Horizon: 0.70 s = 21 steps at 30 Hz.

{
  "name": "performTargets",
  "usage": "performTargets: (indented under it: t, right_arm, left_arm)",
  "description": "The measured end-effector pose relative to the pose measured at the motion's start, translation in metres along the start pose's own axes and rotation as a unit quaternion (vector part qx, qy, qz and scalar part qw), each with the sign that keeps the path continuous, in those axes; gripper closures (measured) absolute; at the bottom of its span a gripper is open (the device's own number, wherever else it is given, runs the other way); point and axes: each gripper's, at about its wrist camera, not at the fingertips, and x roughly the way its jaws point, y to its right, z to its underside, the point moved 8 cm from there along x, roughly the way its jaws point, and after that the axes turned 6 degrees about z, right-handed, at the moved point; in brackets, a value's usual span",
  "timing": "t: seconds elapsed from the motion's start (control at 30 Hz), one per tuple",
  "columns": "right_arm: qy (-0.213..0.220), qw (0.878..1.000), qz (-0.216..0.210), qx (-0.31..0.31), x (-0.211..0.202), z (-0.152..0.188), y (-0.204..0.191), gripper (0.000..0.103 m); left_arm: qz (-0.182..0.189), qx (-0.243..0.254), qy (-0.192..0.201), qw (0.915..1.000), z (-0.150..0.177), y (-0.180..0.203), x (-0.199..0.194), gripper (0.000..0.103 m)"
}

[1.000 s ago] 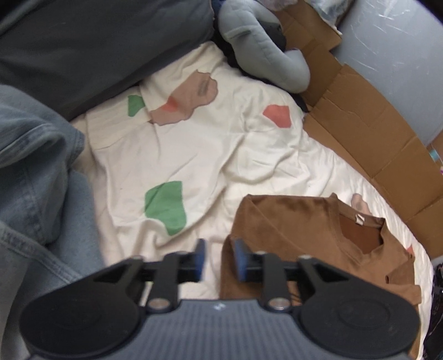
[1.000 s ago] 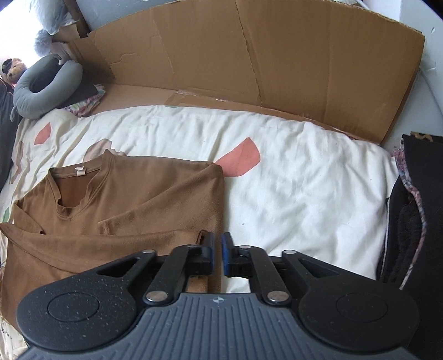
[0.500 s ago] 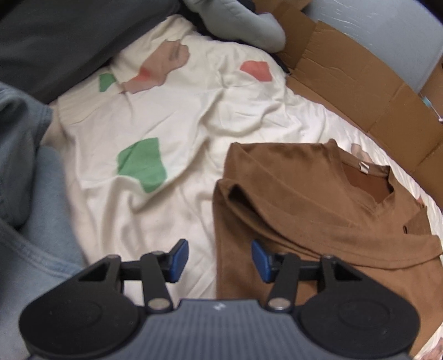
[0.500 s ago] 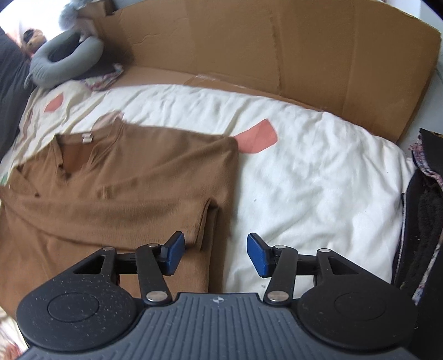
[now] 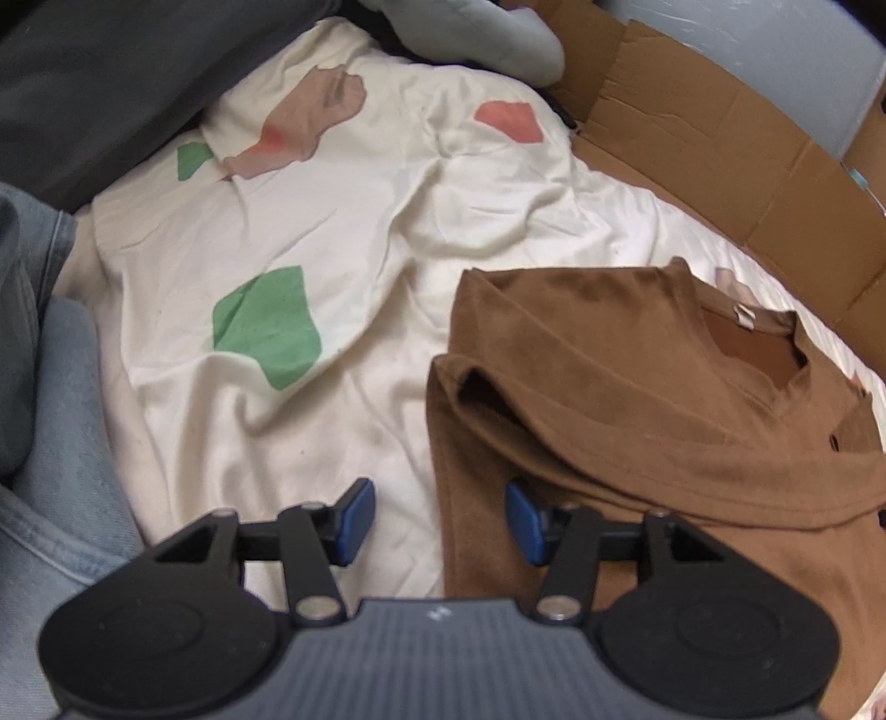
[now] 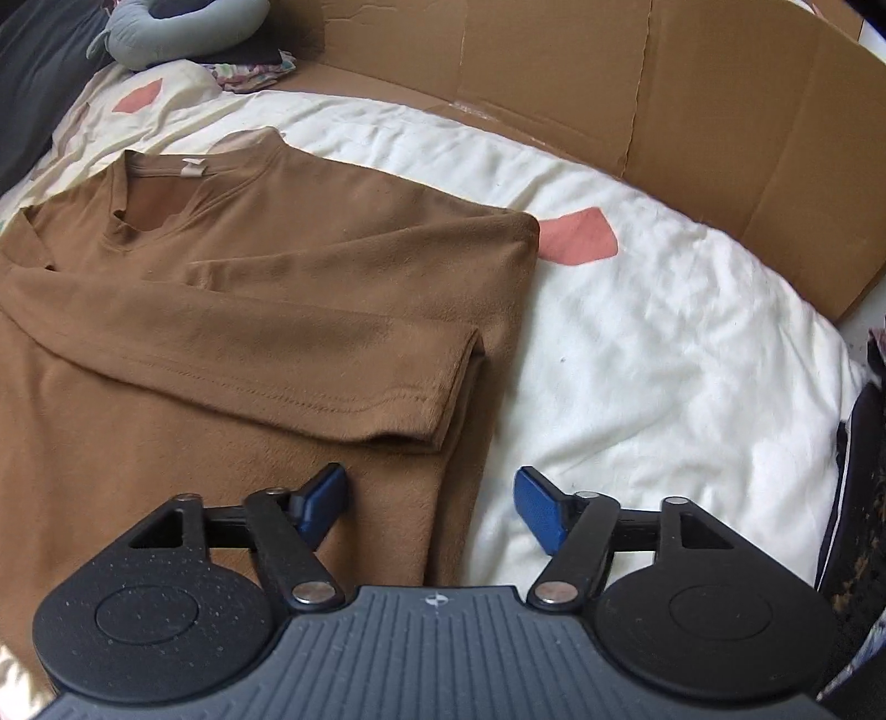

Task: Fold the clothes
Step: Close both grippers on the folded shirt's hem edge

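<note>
Two claws hang spread and empty over the bed: my left claw (image 5: pixel 437 520) straddles the left edge of the brown long-sleeve shirt (image 5: pixel 637 443), my right claw (image 6: pixel 429 507) straddles its right edge. The shirt lies face up on the cream duvet (image 6: pixel 664 343), both sleeves folded in across the chest, the body long toward me. I judge it light, limp and a little fuzzy: it will sag wherever I lift it, and the loose sleeve cuff (image 6: pixel 454 399) may slide off. Best hold, I think, is the doubled side edge, pinching through all layers at once. Farther off, the V-neck collar (image 6: pixel 166 183) points toward the cardboard sheet (image 6: pixel 609 83) and a grey neck pillow (image 6: pixel 183 27).
</note>
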Motion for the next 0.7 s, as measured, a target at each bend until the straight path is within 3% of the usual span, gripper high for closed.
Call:
performTargets:
  t: [0.3,0.5,0.7]
  right_arm:
    - [0.028,0.999,0.018,-0.018,0.009,-0.024,0.002,0.021]
    - [0.050,0.998,0.026,-0.020,0.013,-0.046,0.003,0.023]
    - [0.066,0.997,0.005,-0.030,0.016,-0.061,-0.003,0.029]
  left_arm:
    - [0.001,0.002,0.015,0.9999,-0.006,0.000,0.006,0.045]
    - [0.001,0.005,0.029,0.9996,-0.022,0.002,0.011,0.045]
    - [0.011,0.007,0.044,0.9989,-0.035,0.005,0.016,0.045]
